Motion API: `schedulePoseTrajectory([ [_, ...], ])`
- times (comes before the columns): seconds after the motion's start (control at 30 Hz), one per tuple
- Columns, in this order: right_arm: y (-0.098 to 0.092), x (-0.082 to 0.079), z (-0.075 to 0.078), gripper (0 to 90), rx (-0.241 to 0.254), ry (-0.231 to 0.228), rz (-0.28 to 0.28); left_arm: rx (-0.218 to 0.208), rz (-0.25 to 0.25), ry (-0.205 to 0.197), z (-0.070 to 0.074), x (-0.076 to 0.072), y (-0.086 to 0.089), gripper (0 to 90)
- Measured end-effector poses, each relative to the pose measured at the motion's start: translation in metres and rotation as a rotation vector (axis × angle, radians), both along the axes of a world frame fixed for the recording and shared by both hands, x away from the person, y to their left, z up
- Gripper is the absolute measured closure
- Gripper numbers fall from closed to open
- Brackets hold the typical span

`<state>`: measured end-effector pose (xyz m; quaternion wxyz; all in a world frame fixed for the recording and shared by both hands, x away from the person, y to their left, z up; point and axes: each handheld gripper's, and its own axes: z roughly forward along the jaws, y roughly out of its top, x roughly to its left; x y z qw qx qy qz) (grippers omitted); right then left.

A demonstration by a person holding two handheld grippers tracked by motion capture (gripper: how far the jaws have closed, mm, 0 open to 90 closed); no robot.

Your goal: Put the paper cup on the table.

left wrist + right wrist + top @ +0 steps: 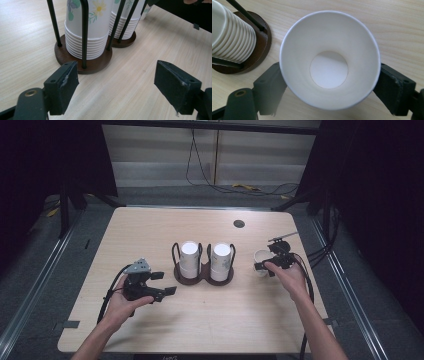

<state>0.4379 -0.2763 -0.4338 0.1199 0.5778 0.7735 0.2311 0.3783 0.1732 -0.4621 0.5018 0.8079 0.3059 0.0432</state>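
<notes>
Table (150, 235): pale wood grain. Holder (93, 65): dark brown base, black rods. Stacked cups (86, 27): white, printed with yellow-centred daisies and green leaves. Single cup (329, 60): plain white inside. Pads (63, 85): black.

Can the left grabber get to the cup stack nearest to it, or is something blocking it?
Probably yes. The left gripper is open, with bare table between it and the near cup stack. But the holder's black rods stand around the stack, so the jaws would likely have to go over the top.
</notes>
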Motion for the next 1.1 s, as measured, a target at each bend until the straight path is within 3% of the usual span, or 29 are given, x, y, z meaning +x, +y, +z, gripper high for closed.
schedulePoseTrajectory([
  [0.17,0.000,-0.007,-0.005,16.3,0.009,-0.013,-0.002,0.009,0.008,-0.017,0.001,0.001,0.001,17.7],
  [0.53,-0.003,-0.028,-0.011,16.1,0.045,-0.057,-0.015,0.025,0.047,0.001,0.000,0.002,0.001,18.3],
  [0.67,-0.007,-0.037,-0.013,16.3,0.035,-0.072,-0.032,0.031,0.050,-0.005,0.002,0.000,0.005,18.7],
  [0.97,-0.005,-0.074,-0.011,19.1,0.047,-0.186,-0.046,0.036,0.091,0.005,-0.002,-0.005,0.016,18.7],
  [1.1,-0.004,-0.093,-0.010,18.8,0.048,-0.238,-0.036,0.067,0.088,0.018,-0.004,-0.010,0.019,18.7],
])
